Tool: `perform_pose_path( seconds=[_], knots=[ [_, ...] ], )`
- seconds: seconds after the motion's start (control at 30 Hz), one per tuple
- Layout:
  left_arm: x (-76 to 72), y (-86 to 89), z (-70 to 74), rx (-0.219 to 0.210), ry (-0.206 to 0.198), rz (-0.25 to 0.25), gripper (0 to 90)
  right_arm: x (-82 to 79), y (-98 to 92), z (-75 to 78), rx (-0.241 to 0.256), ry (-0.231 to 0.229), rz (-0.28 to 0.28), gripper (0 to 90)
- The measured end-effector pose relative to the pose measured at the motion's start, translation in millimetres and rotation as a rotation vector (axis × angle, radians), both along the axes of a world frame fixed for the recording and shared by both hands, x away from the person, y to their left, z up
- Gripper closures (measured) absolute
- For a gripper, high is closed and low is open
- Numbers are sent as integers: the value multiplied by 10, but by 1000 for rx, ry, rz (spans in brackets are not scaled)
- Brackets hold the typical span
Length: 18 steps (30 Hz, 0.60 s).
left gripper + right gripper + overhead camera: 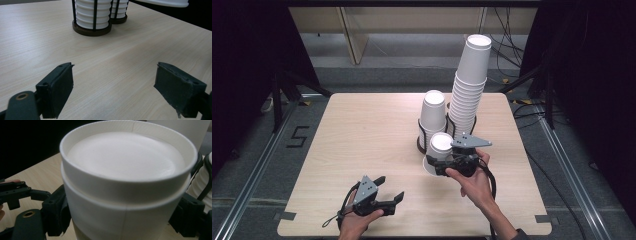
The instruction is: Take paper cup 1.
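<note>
Two nested white paper cups (440,150), inverted with the base up, are clamped by the right gripper (438,166) just in front of the black cup holder (422,145). The left gripper (388,192) is held spread, empty.

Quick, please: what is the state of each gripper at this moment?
Left gripper: open, holding nothing, low over the table.
Right gripper: closed on the upside-down paper cups.

A lab: floor rails (562,155), trailing cables (507,45), dark curtains (247,65).
</note>
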State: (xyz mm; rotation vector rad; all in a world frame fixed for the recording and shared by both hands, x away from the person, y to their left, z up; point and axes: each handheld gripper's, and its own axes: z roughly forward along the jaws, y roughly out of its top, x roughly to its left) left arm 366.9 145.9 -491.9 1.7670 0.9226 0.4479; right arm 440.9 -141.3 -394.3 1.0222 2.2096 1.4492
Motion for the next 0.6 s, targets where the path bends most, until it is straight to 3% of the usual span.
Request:
perform_pose_path(
  seconds=[0.1, 0.17, 0.4, 0.43, 0.6],
  knots=[
    [1, 0, -4, -5, -4, -4, 148, 3, 15, -46, -6, 2, 9, 188],
    [-1, -2, -5, -9, -4, -4, 148, -16, 36, -69, -8, 27, 6, 188],
    [-24, -2, 7, 0, -11, -18, 148, -61, 103, -126, -29, 27, 33, 188],
    [-22, -9, 1, -14, -19, -24, 148, -62, 117, -138, -29, 29, 40, 188],
    [-41, -11, 15, 1, -21, -26, 148, -85, 158, -167, -31, 40, 51, 188]
  ],
)
